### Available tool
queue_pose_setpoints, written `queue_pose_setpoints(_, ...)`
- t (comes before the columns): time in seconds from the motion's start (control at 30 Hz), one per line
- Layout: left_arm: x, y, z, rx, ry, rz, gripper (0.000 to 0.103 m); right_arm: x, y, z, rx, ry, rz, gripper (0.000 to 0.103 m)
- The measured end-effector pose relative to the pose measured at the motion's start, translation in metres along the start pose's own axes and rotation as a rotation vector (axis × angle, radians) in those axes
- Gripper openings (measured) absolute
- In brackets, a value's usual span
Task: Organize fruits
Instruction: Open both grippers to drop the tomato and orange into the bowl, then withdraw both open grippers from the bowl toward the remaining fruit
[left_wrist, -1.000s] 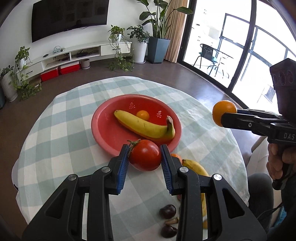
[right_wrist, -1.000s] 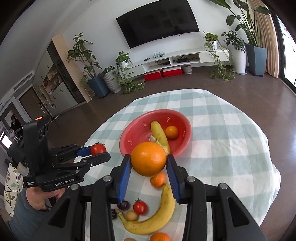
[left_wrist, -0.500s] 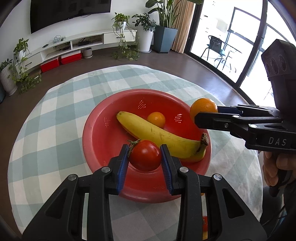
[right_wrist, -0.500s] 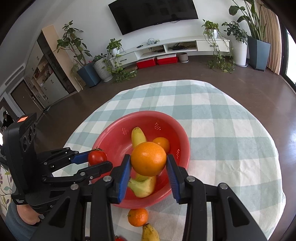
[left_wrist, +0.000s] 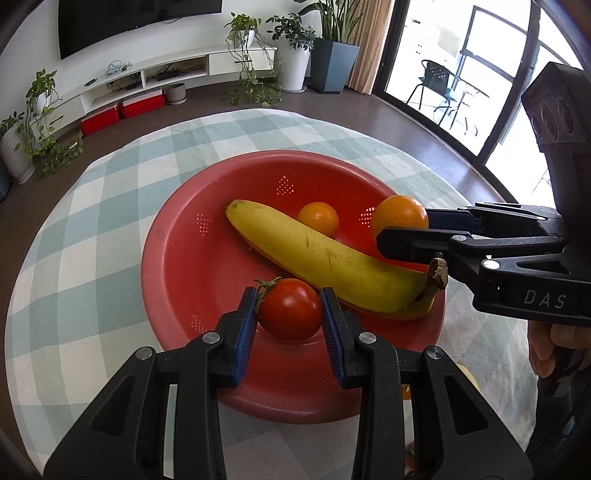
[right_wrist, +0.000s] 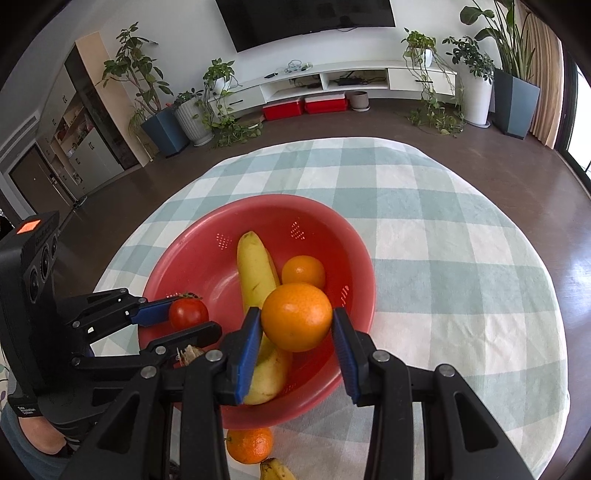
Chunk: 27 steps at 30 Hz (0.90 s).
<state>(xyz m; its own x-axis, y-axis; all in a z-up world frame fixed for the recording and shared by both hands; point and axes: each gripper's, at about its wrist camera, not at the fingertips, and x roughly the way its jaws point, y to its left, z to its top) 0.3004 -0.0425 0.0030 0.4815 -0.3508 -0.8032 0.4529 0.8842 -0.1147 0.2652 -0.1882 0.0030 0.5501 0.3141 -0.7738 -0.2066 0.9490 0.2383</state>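
- Left gripper (left_wrist: 289, 314) is clamped on a tomato (left_wrist: 290, 309), over the red bowl's (left_wrist: 177, 258) near side.
- Right gripper (right_wrist: 296, 323) is clamped on an orange (right_wrist: 297, 316), above the bowl.
- A banana (left_wrist: 325, 260) and small orange (left_wrist: 318, 218) lie inside the bowl.

We see bright daylight from the tall glass balcony doors (left_wrist: 480, 74), blown out to white. Both views are sharp, with fisheye bending and dark vignetting at the corners.
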Motion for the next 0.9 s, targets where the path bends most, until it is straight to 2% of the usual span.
queue_pose_setpoints(0.17, 0.002, -0.001, 0.000, 0.004, 0.001, 0.008, 0.032, 0.002, 0.003, -0.001, -0.011, 0.005, -0.006, 0.042)
queue_pose_setpoints(0.2, 0.002, -0.001, 0.000, 0.002, -0.001, 0.009, 0.035, 0.001, 0.003, -0.001, -0.015, 0.005, -0.007, 0.042)
queue_pose_setpoints(0.23, 0.001, 0.000, 0.000, 0.000, -0.007, 0.014, 0.044, 0.001, 0.003, -0.001, -0.018, 0.004, -0.009, 0.042)
queue_pose_setpoints(0.3, -0.002, 0.001, 0.000, -0.005, -0.024, 0.020, 0.054, 0.000, 0.004, -0.002, -0.023, 0.000, -0.018, 0.042)
queue_pose_setpoints(0.43, -0.010, 0.001, -0.003, -0.010, -0.030, 0.027, 0.055, -0.008, 0.004, -0.004, -0.021, -0.011, -0.031, 0.043)
queue_pose_setpoints(0.5, -0.020, 0.003, -0.006, -0.015, -0.049, 0.024, 0.056, -0.016, 0.002, -0.007, -0.021, -0.025, -0.037, 0.048)
queue_pose_setpoints(0.6, -0.041, 0.004, -0.013, -0.034, -0.087, 0.037, 0.067, -0.032, 0.000, -0.013, -0.010, -0.054, -0.037, 0.058)
queue_pose_setpoints(0.67, -0.057, 0.002, -0.020, -0.037, -0.112, 0.034, 0.070, -0.045, -0.001, -0.020, -0.005, -0.073, -0.034, 0.064)
queue_pose_setpoints(0.8, -0.090, -0.008, -0.045, -0.020, -0.152, 0.037, 0.091, -0.074, 0.000, -0.043, 0.014, -0.117, -0.003, 0.077)
queue_pose_setpoints(0.9, -0.111, -0.015, -0.071, -0.020, -0.166, 0.024, 0.093, -0.099, 0.001, -0.067, 0.035, -0.166, 0.031, 0.084)
